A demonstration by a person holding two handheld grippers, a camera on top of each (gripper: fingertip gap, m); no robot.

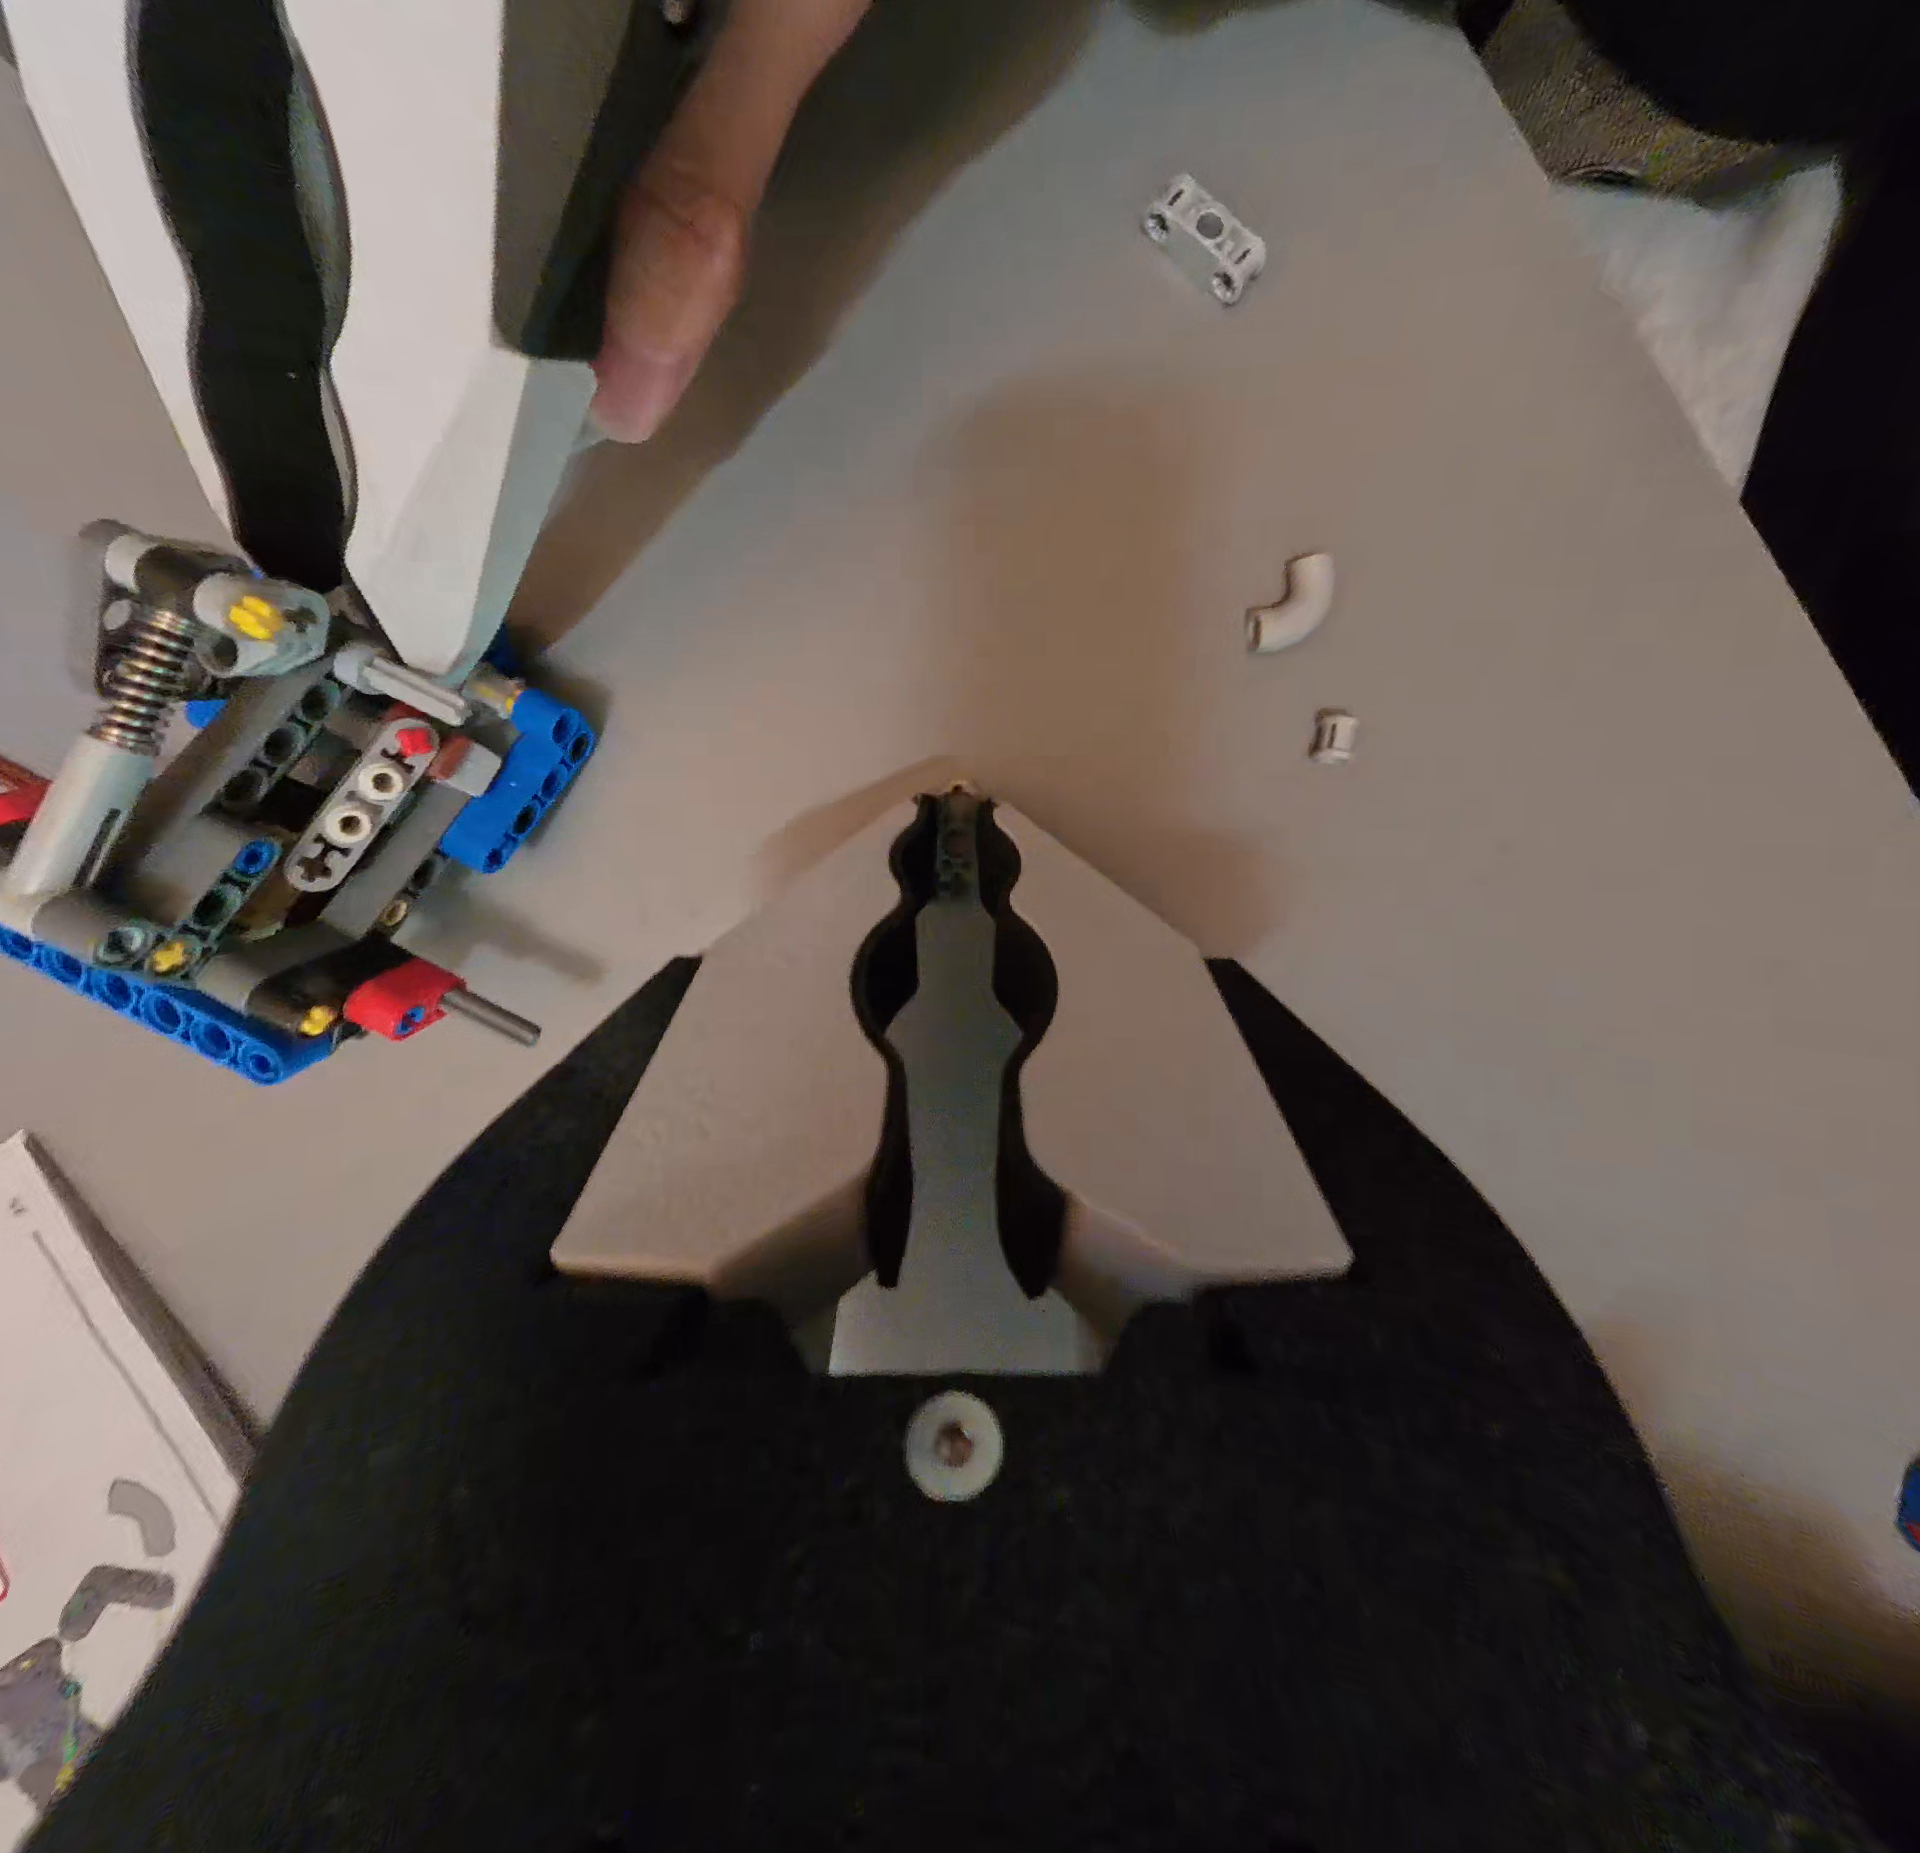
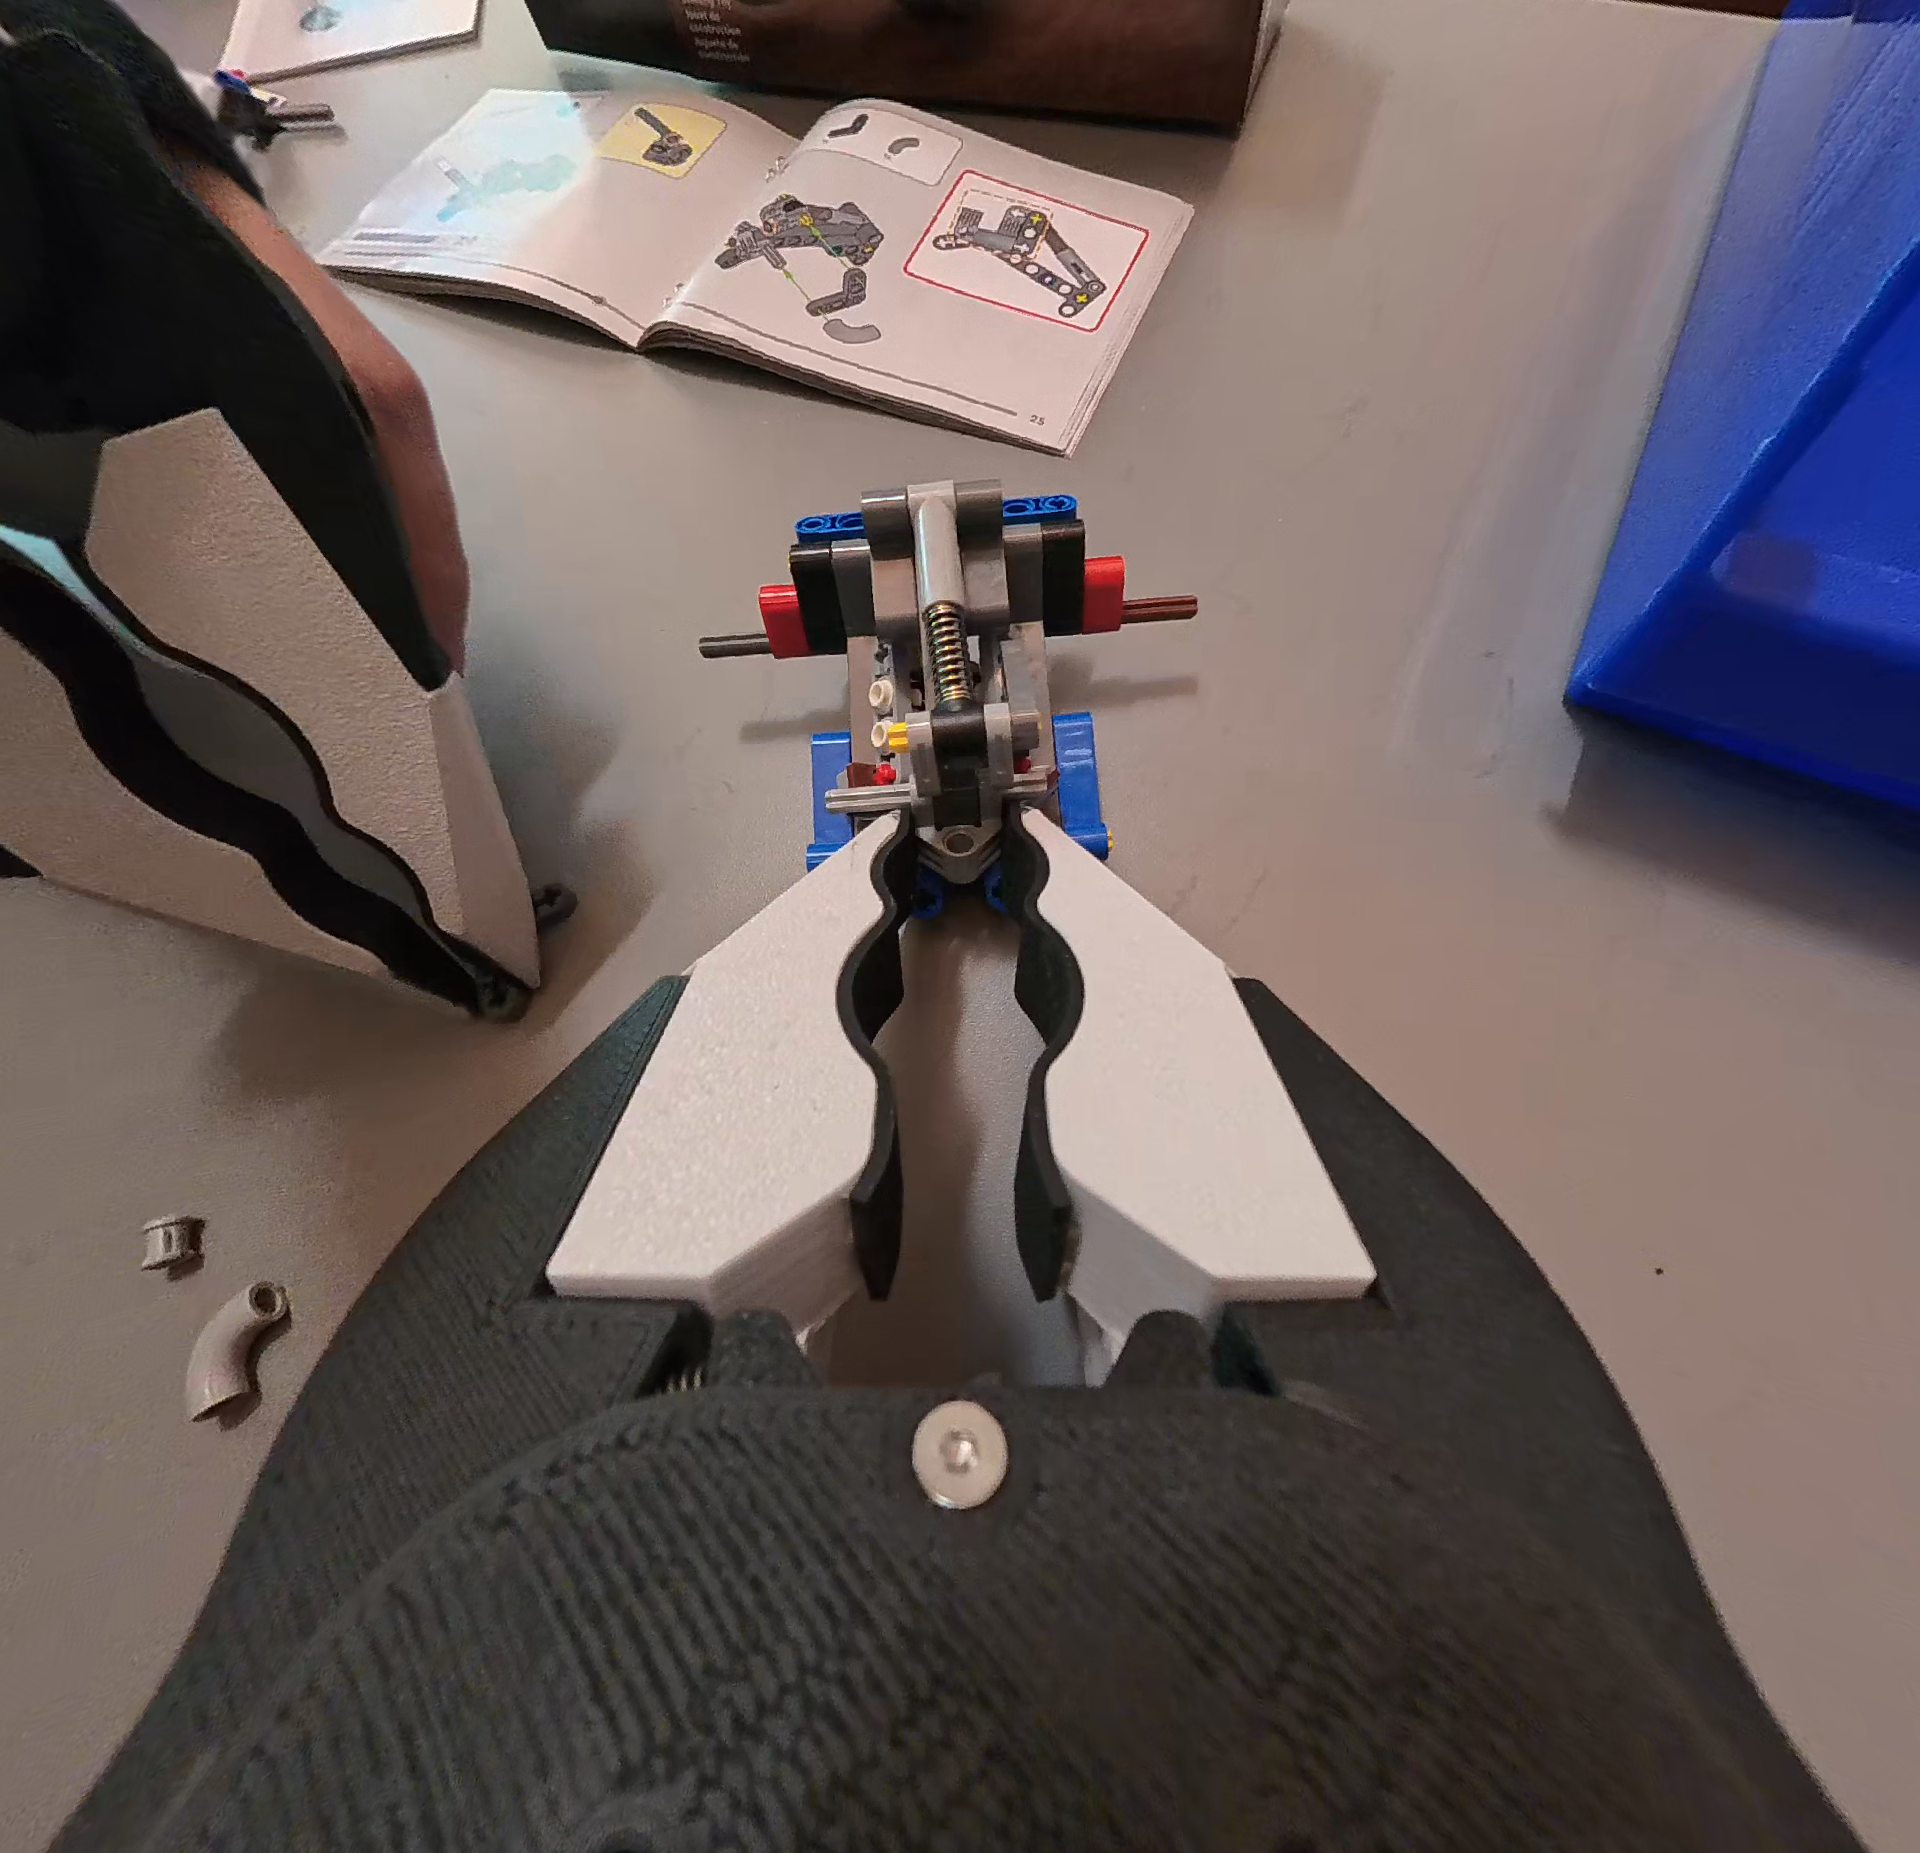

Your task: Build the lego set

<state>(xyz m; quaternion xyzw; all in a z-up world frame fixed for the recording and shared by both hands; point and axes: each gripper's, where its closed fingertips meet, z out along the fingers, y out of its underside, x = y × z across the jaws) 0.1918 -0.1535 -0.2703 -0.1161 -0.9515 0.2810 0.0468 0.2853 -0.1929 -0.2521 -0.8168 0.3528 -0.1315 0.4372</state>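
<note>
The left gripper [image 1: 954, 816] pinches a small dark grey beam [image 1: 954, 853] between its fingers [image 1: 906, 868]. Left, the right gripper [image 1: 416, 660] touches a blue-and-grey brick assembly [image 1: 281, 837]. 3 pale pieces [image 1: 1288, 603] lie on the surface [image 1: 935, 453].

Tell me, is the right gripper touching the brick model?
Touching. In the right wrist view, the right gripper has both black pads against the grey end of the brick model, with no gap visible on either side.

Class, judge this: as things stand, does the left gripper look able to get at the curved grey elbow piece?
Probably not yet: the left gripper is already shut on a small dark beam, though bare table separates it from the elbow piece.
</note>
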